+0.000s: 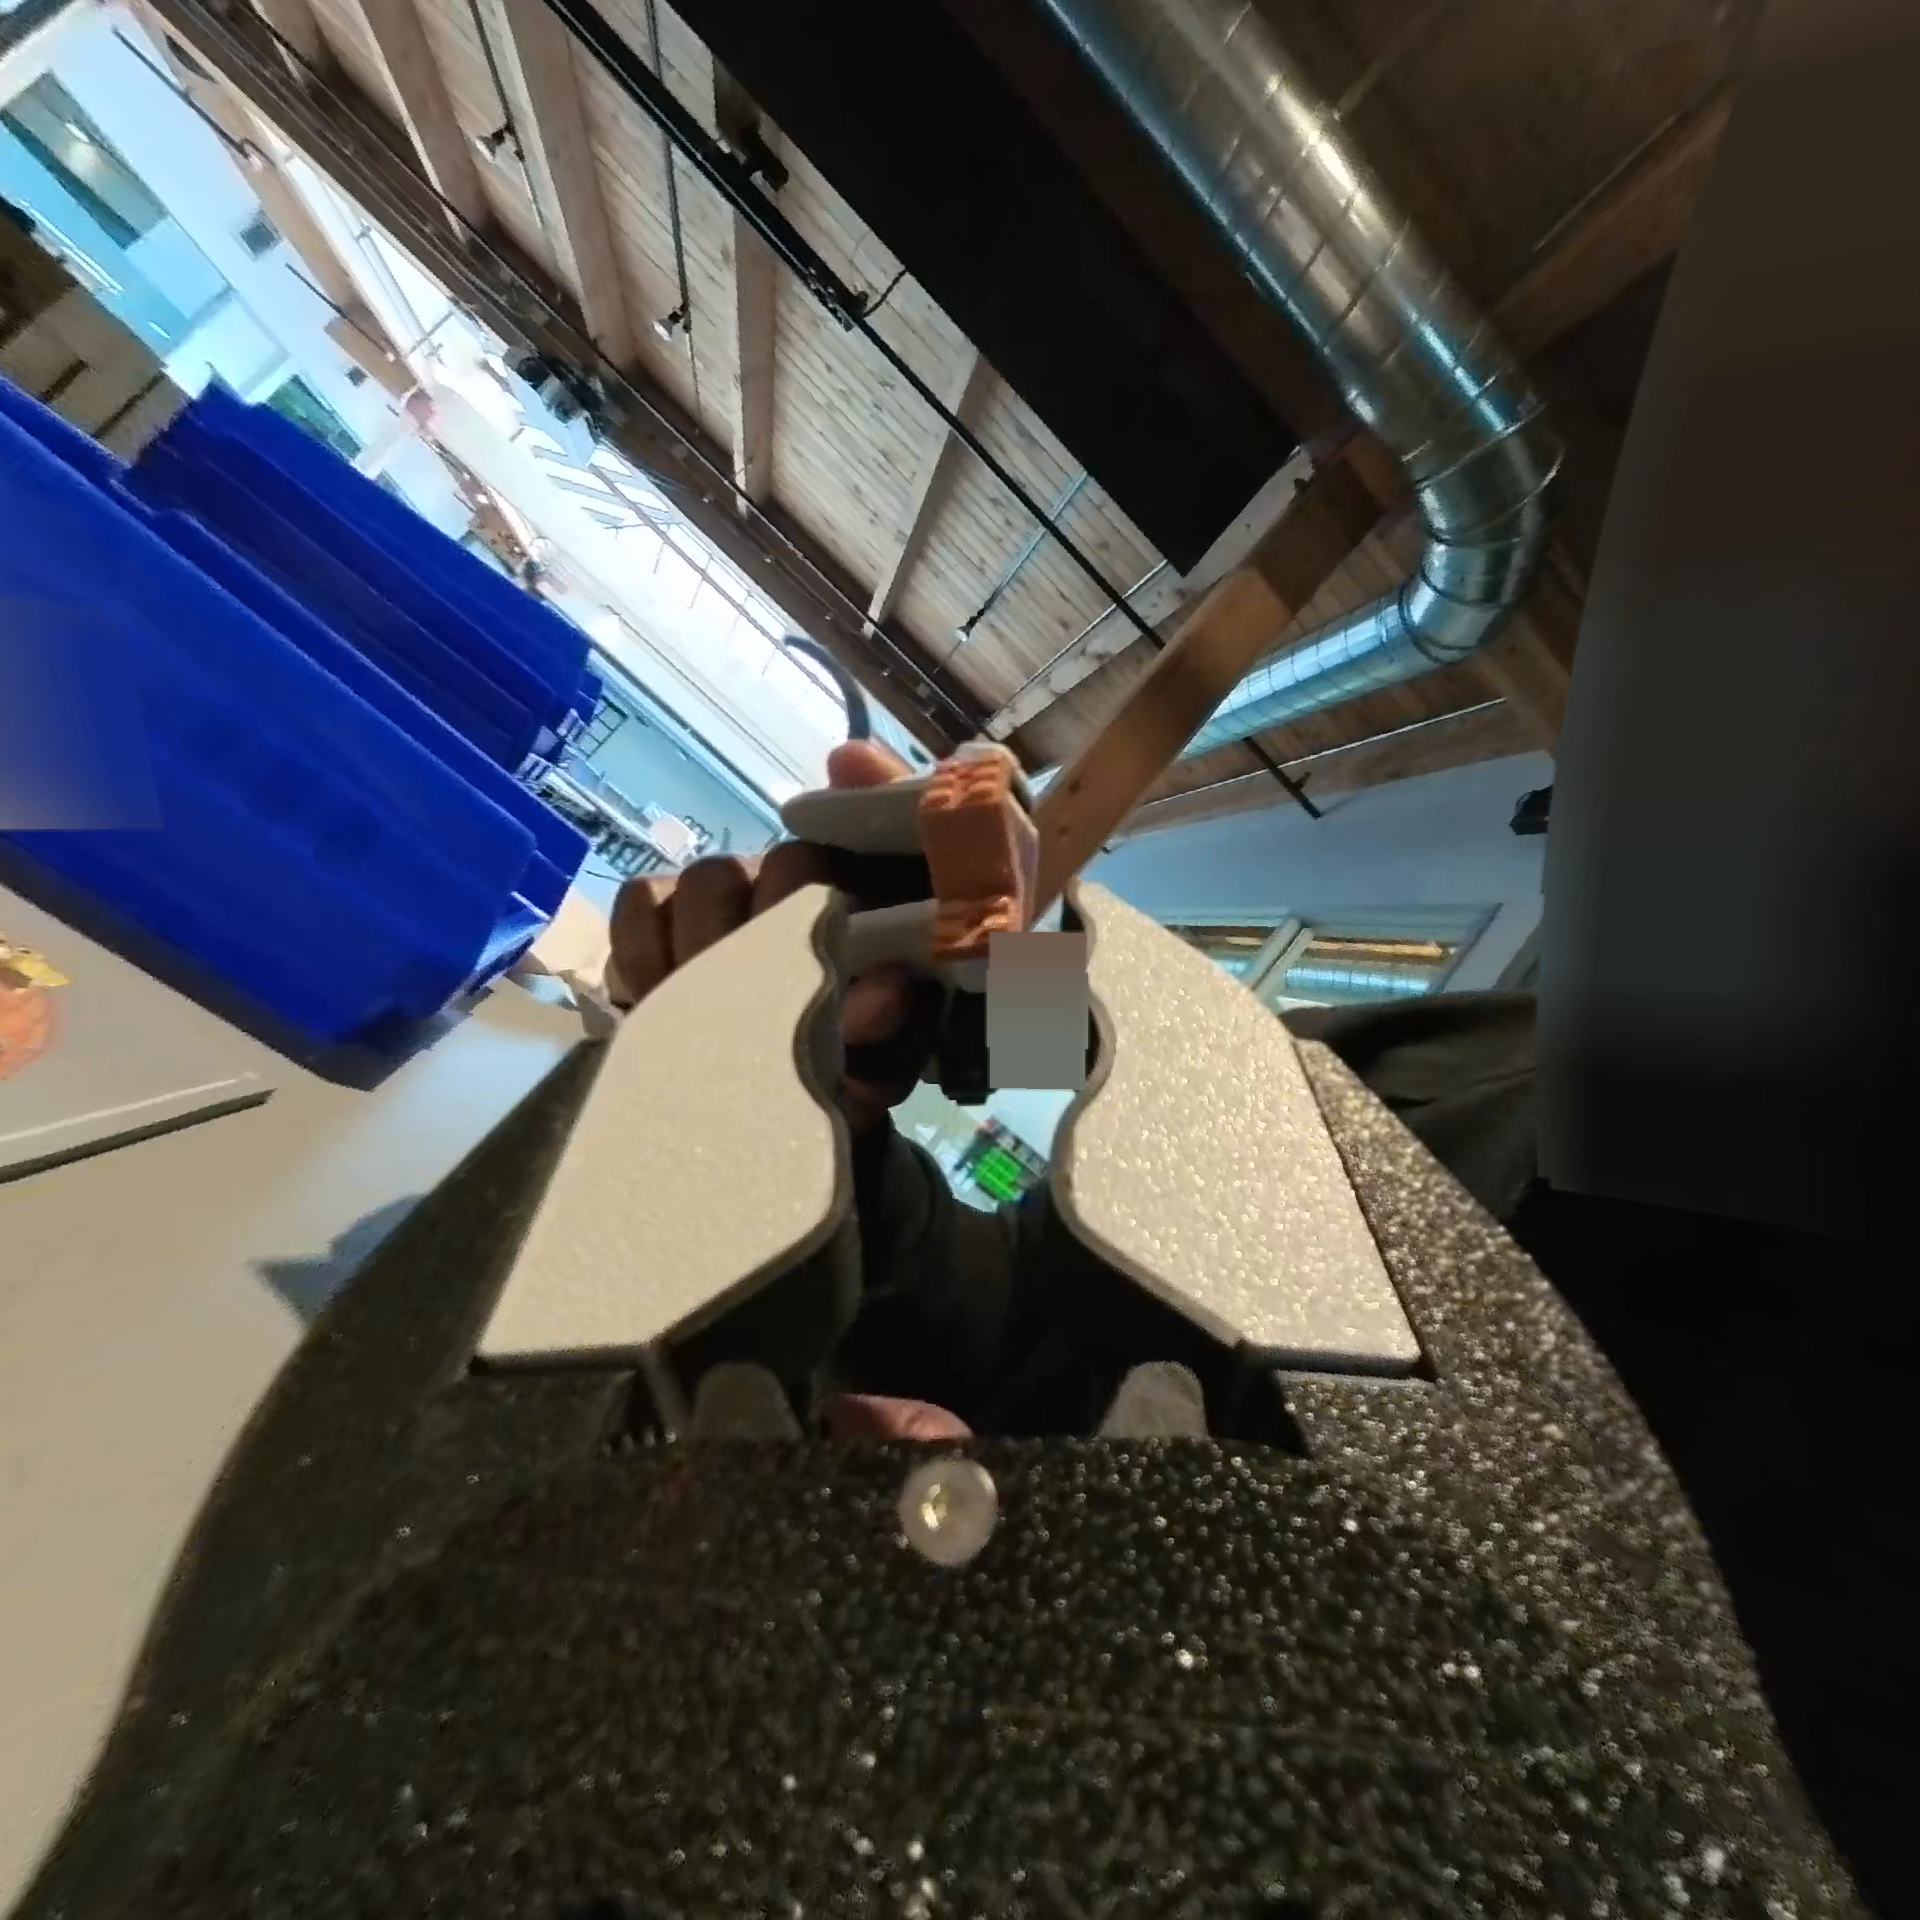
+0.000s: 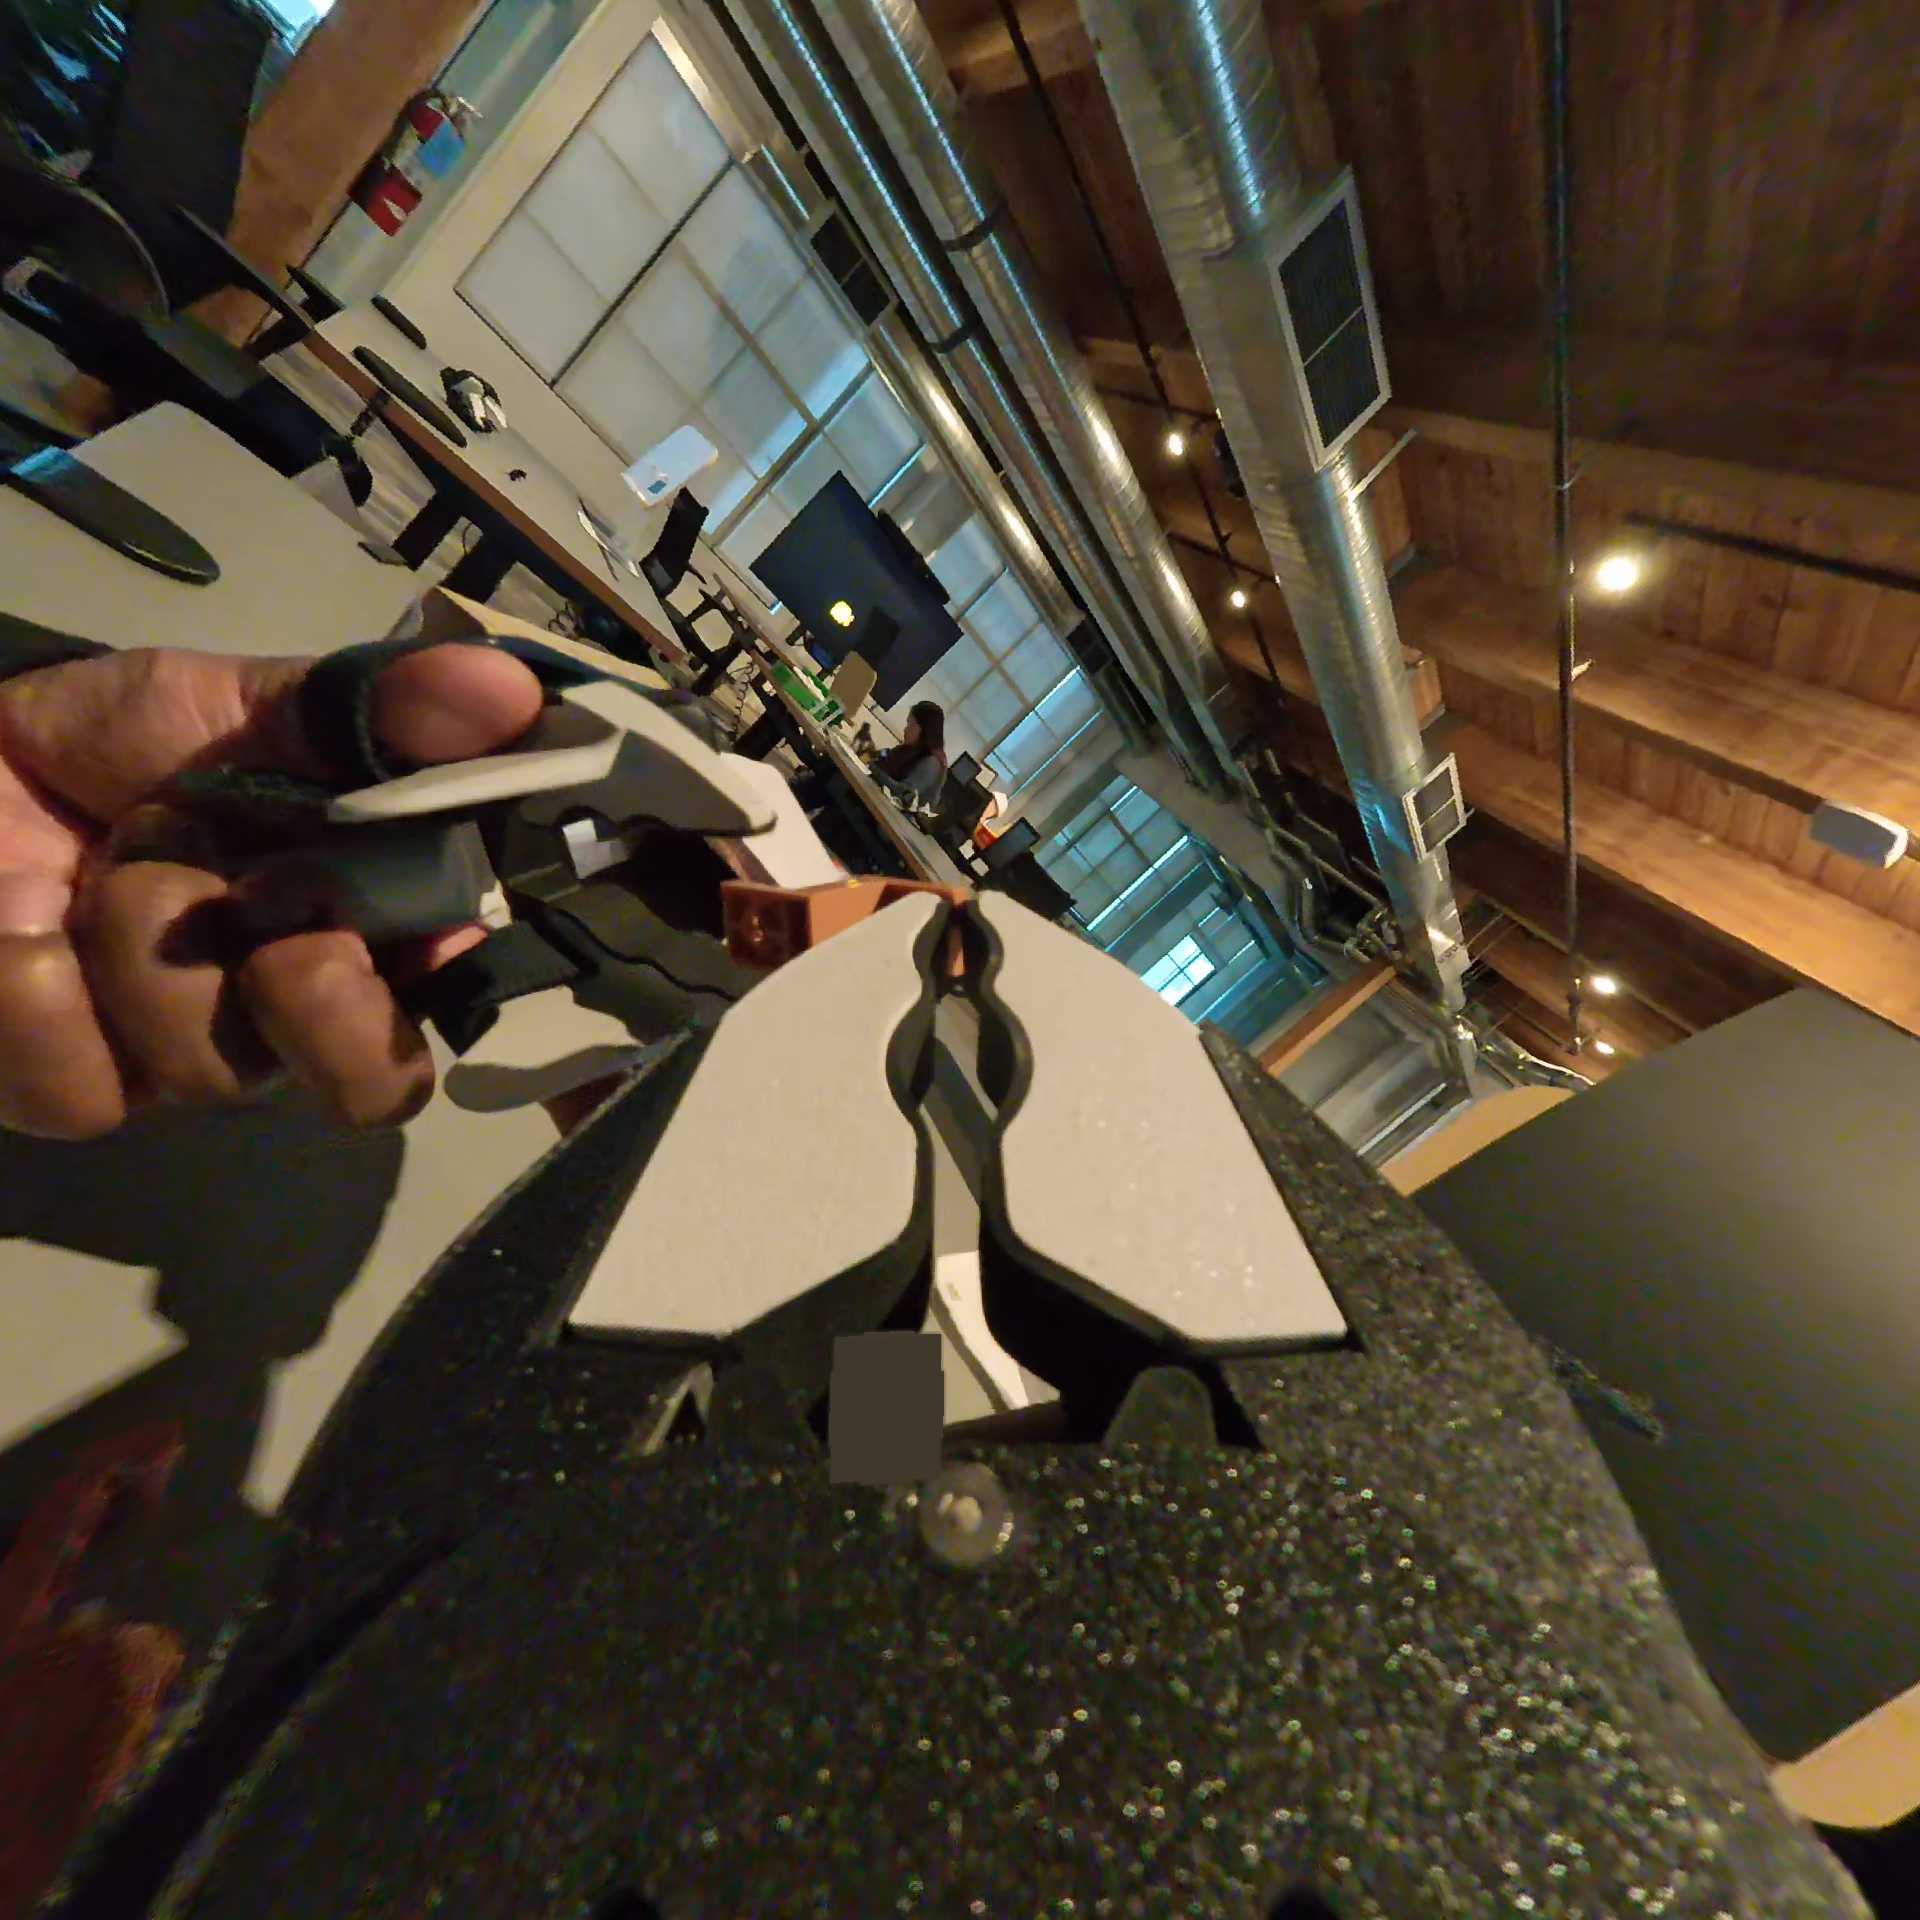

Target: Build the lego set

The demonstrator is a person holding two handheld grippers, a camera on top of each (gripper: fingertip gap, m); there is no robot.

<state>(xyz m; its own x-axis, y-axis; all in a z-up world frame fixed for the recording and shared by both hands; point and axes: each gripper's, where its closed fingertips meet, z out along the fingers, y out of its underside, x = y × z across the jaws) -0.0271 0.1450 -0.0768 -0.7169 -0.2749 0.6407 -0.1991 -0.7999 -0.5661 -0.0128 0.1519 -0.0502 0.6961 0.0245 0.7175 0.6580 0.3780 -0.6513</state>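
In the right wrist view my right gripper (image 2: pixel 956 920) is shut on a brown lego piece (image 2: pixel 821 909) and holds it up in the air. The piece sticks out to the left of the tips. My left gripper (image 2: pixel 701 930), held by a hand (image 2: pixel 156 831), is open, with one finger above and one below the piece's free end. In the left wrist view my left gripper (image 1: pixel 951 904) is open and empty. Just beyond its tips the right gripper (image 1: pixel 987 883) clamps the brown studded piece (image 1: pixel 971 842).
Blue bins (image 1: pixel 260 727) stand on the grey table (image 1: pixel 208 1247) to the left, with a printed sheet (image 1: pixel 21 997) at the far left edge. A black panel (image 2: pixel 1714 1299) is on the right. Ceiling ducts and office desks fill the background. Only a small space, under 4 cm, lies between the two pairs of fingers.
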